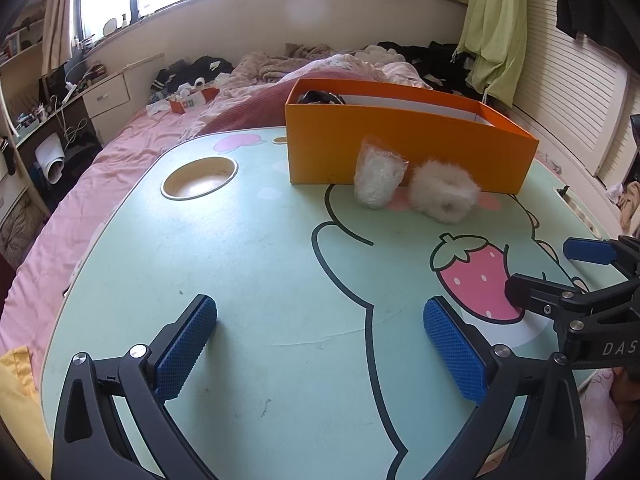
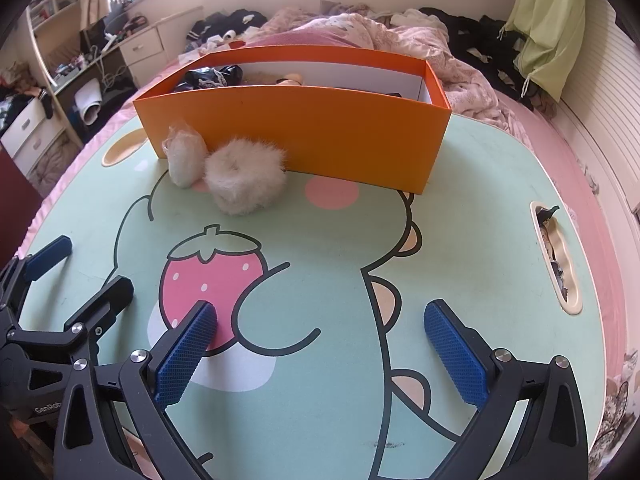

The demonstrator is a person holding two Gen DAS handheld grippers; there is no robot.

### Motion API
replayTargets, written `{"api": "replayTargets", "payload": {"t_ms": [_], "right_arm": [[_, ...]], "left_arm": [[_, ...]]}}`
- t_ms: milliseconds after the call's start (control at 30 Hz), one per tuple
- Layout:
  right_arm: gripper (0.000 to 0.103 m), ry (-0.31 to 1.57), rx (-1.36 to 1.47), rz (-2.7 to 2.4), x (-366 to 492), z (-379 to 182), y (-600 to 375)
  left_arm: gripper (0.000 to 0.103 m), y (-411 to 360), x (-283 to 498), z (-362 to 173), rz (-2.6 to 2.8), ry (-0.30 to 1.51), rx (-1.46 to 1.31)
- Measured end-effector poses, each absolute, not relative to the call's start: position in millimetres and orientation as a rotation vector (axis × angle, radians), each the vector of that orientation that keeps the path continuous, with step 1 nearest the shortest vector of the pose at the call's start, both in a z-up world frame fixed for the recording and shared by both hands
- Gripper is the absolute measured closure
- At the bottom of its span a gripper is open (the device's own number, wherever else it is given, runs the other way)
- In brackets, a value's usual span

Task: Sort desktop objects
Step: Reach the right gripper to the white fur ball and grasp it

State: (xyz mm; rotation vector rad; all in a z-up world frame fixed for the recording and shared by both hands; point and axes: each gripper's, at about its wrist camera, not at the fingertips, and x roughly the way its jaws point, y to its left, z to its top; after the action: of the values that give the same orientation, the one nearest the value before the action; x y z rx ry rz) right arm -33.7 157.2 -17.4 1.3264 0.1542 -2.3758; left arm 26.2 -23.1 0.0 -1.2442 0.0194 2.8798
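One orange box [image 2: 296,136], one plastic-wrapped bundle [image 2: 185,157] and one fluffy scrunchie [image 2: 244,176] sit on the counter [image 2: 460,264], while the left gripper [image 1: 320,344] and the right gripper [image 2: 320,344] both gape wide and empty.

box [image 2: 304,132]: matt orange cardboard | scrunchie [image 2: 244,178]: fluffy white fur | bag [image 2: 185,156]: crinkly clear plastic | table [image 2: 460,264]: smooth printed top

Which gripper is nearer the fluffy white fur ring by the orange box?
Roughly even, perhaps right. The fluffy white fur ring lies ahead-left of the right gripper and ahead-right of the left gripper; both are open and clear of it.
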Motion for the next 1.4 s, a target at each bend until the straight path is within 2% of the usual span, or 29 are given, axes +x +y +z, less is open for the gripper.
{"api": "replayTargets", "payload": {"t_ms": [233,467,600,733,767,833,900,1300,1400], "right_arm": [[0.000,0.148,1.325,-2.374,-35.5,-17.4,158.2],[0.000,0.037,1.213,-2.336,-62.6,9.6,144.7],[0.011,0.038,1.253,-2.296,-80.7,7.9,119.3],[0.014,0.033,1.310,-2.264,-93.3,1.4,100.3],[0.019,0.037,1.315,-2.264,-94.2,0.1,97.4],[0.036,0.050,1.328,-2.259,-95.7,-2.7,90.8],[0.064,0.073,1.328,-2.279,-95.9,-3.9,88.2],[0.064,0.017,1.152,-2.308,-55.8,16.9,131.9],[0.064,-0.015,1.145,-2.330,-50.7,18.2,150.1]], "left_arm": [[0.000,-21.9,28.2,-0.8,2.899,0.025,-1.201],[0.000,-21.3,28.9,-1.9,2.905,0.025,-1.184],[0.000,-21.1,28.9,-1.9,2.905,0.024,-1.184],[0.000,-21.1,29.1,-2.0,2.905,0.023,-1.182],[0.000,-20.8,28.9,-1.6,2.906,0.023,-1.181],[0.000,-20.2,28.9,-1.5,2.907,0.023,-1.178],[0.000,-19.8,29.2,-1.2,2.908,0.024,-1.176],[0.000,-20.6,35.5,4.1,2.890,-0.015,-1.131],[0.001,-21.6,42.8,15.4,2.906,-0.011,-1.048]]}}
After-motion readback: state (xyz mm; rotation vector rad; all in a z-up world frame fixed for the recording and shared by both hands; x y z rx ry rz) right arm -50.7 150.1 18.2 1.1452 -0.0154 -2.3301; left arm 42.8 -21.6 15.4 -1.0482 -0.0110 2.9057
